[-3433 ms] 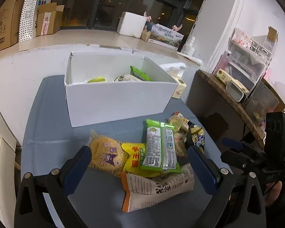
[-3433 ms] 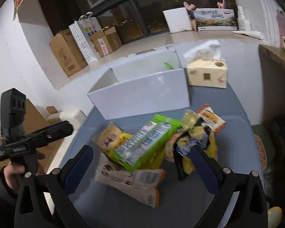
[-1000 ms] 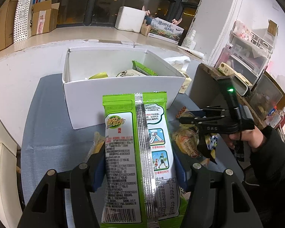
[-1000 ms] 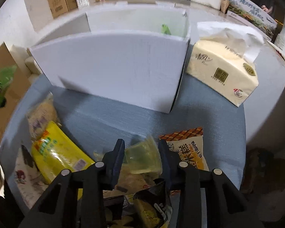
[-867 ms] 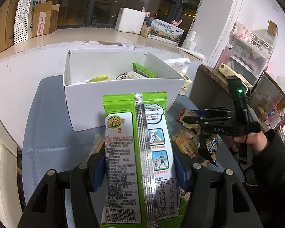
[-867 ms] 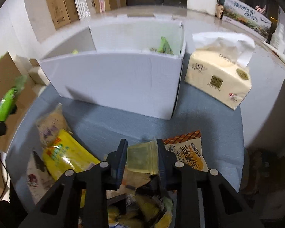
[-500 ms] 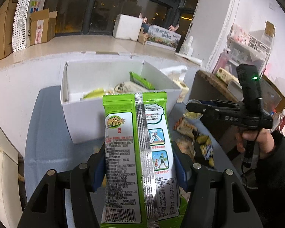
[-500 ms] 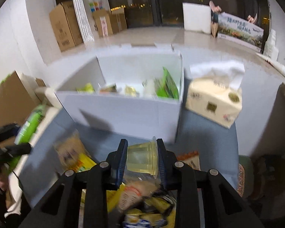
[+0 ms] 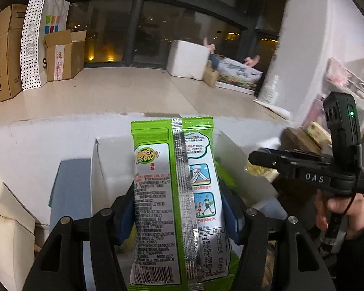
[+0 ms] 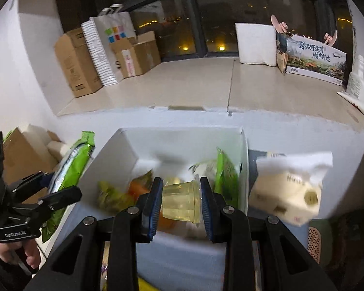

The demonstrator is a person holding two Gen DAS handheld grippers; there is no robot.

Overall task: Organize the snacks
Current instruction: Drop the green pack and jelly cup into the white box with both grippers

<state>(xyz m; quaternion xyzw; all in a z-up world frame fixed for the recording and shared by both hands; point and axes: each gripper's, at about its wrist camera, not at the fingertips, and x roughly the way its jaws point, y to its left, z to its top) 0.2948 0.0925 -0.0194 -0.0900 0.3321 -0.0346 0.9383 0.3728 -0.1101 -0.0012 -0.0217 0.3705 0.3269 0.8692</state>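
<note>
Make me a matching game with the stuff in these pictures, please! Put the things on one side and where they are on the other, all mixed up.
Things:
1. green snack packet
2. clear jelly cup
3. tissue pack
4. white box

Places:
A. beside the box, outside its right wall
B. squeezed in the right gripper
C. on the table with snacks lying inside it
D. squeezed in the left gripper

Right pairs: 1-D, 2-B, 3-A, 4-C
</note>
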